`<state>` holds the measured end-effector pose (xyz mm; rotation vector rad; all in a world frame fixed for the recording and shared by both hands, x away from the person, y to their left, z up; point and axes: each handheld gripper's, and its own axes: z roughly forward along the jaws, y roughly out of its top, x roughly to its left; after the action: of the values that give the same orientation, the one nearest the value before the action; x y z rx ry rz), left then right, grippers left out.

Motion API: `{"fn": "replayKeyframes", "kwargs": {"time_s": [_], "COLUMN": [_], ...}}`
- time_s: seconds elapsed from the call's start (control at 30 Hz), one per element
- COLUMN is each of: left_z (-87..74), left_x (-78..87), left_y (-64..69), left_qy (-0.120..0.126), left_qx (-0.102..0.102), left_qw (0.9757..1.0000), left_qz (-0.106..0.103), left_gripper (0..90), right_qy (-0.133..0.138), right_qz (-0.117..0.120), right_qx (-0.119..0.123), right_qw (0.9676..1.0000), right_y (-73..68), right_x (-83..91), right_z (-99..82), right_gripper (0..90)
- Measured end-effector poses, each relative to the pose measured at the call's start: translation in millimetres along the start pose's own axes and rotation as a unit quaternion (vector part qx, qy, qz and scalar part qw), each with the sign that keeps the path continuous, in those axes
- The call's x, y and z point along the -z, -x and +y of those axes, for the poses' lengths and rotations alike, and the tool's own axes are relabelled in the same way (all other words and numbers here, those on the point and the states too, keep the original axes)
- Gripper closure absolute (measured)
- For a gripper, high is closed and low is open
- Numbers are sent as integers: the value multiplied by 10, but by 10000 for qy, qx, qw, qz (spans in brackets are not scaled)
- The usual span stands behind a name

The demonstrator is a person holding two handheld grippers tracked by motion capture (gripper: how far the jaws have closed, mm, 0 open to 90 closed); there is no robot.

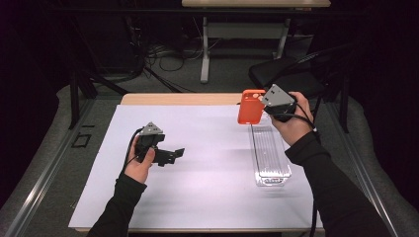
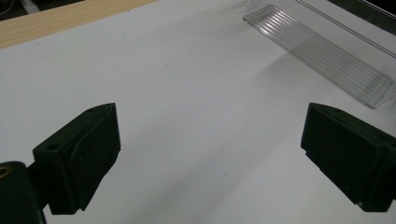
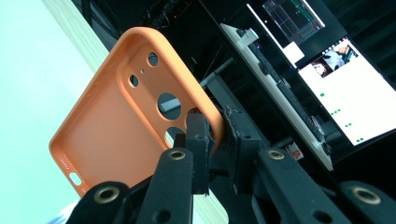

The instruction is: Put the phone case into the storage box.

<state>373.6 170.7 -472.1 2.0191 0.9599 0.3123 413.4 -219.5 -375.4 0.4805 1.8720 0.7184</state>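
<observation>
High view, left to right: my left gripper [image 1: 165, 154] hovers with jaws spread and empty over bare white sheet [image 1: 207, 148], while my right gripper [image 1: 264, 104] pinches the orange phone case [image 1: 250, 107] by its edge above the clear tray's [image 1: 270, 165] far end.

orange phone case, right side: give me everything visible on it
The orange, matte, rubbery-looking phone case is empty, with a raised rim, rounded corners, several round camera cutouts near one end and a small slot at the other. The right claw is shut on its side wall beside the cutouts and holds it in the air, roughly upright and tilted, above the far end of the clear ribbed plastic tray. In the high view it touches nothing else.
</observation>
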Motion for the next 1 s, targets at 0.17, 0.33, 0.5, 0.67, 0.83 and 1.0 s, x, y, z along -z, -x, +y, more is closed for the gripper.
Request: {"fn": "replayKeyframes", "kwargs": {"time_s": [0.17,0.33,0.5,0.67,0.83,1.0], "left_z": [-6,-11,-10,-12,-17,-22], "left_x": [31,31,35,42,38,33], "left_y": [-26,-32,-33,-46,-49,-48], "left_qy": [36,9,23,29,55,49], "left_qx": [14,-27,-42,-40,-63,-57], "left_qw": [10000,10000,10000,10000,9999,9999], "left_qz": [37,71,56,55,69,70], "left_gripper": [49,49,49,49,50,50], "right_qy": [-80,-153,-217,-272,-317,-350], "right_qz": [-120,-208,-257,-277,-316,-331], "right_qx": [50,86,149,225,265,314], "right_qw": [9999,9996,9993,9990,9986,9983], "right_y": [68,114,129,124,107,79], "right_x": [-23,-47,-84,-126,-170,-217], "right_z": [-83,-161,-244,-326,-383,-436], "right_gripper": [814,814,814,814,814,814]}}
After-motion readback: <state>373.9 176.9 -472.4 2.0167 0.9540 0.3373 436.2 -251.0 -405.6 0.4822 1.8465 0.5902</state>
